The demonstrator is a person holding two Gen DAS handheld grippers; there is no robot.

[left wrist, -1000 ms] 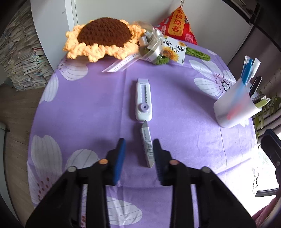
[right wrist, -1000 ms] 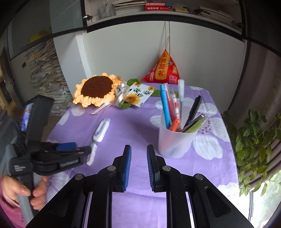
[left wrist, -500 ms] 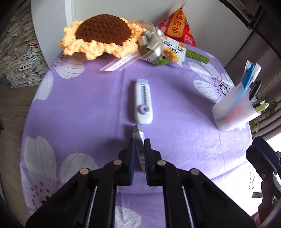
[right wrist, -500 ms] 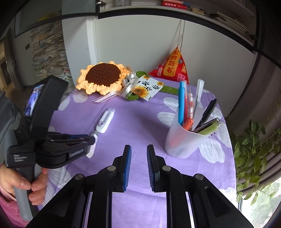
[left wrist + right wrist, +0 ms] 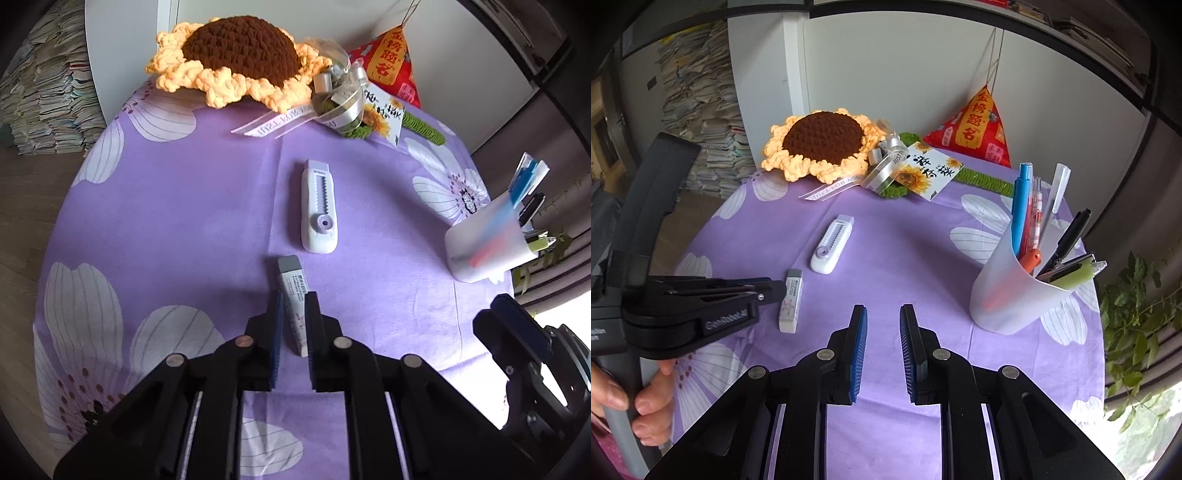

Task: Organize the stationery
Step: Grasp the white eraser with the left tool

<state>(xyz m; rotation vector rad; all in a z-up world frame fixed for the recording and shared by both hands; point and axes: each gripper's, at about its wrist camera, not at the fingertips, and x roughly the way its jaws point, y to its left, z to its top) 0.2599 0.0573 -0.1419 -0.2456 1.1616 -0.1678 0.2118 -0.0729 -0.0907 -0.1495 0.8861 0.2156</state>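
Surface (image 5: 207,206): round, under a purple flowered cloth; I see it carry everything, with a crochet sunflower (image 5: 236,59) at the far edge.
Cup (image 5: 1008,291): white, leaning, full of pens, at the surface's right side; in my judgement it is where loose stationery belongs.
Cutter (image 5: 319,206): white slider knife, flat mid-surface, just beyond the eraser and untouched.
Eraser (image 5: 293,291): small sleeved block, lying between my left gripper's (image 5: 293,314) fingers, which have just been closing and now pinch its near half.
Right gripper (image 5: 882,332): nearly closed with a narrow gap, holding nothing, above bare cloth left of the cup.
Handling: I judge the eraser light, slightly rubbery and grippy; the paper sleeve may slide, so hold mid-body across the narrow sides.
Views: my left view shows the pinch itself; my right view shows the eraser's full length, cup contents and the hand (image 5: 624,402) on the left handle.
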